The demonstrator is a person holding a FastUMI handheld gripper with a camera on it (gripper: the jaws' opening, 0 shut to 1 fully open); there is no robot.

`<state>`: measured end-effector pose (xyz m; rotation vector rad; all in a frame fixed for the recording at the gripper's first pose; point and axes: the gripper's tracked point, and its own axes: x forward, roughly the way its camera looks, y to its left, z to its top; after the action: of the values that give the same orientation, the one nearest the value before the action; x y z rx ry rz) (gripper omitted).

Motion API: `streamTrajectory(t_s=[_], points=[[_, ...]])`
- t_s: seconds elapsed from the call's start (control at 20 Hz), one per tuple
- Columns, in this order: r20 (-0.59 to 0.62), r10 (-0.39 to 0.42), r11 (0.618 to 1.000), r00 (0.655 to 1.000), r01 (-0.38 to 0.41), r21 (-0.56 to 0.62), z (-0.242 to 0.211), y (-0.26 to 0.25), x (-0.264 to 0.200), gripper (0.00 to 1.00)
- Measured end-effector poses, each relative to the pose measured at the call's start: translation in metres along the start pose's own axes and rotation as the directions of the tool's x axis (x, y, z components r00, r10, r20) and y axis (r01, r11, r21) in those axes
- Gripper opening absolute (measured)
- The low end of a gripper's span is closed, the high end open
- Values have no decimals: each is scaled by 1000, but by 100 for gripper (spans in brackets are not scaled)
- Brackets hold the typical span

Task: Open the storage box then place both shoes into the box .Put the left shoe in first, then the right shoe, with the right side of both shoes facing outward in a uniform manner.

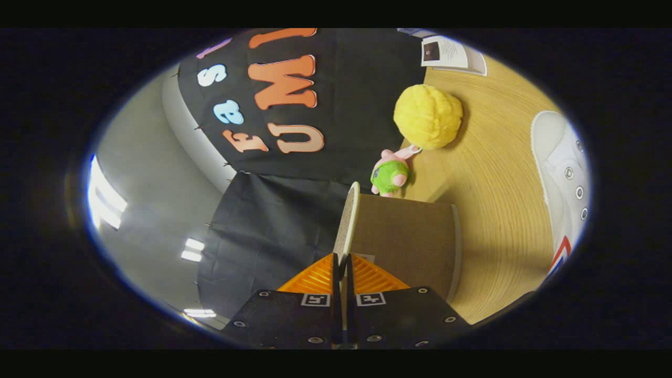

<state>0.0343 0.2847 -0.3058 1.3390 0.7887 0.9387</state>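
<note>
The work surface is a light wood-grain table (pixel 488 210) backed by black cloth booth walls (pixel 273 231); the view is rolled sideways. One brown storage box (pixel 407 236) stands just ahead of the fingers, its lid (pixel 347 220) raised on edge. The gripper (pixel 343 270) is closed, both fingers clamped on the lid edge. One white shoe (pixel 564 173) lies well apart. One yellow plush ball (pixel 428 116), one small pink-and-green plush figure (pixel 390 174) and one paper sheet (pixel 451 52) lie beyond the box.
</note>
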Motion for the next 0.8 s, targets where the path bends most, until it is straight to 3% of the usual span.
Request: streamTrajectory(t_s=[0.35,0.8], points=[[46,10,998,999,-7,-63,5,44,-3,1],[138,-60,978,989,86,-190,10,133,26,1]])
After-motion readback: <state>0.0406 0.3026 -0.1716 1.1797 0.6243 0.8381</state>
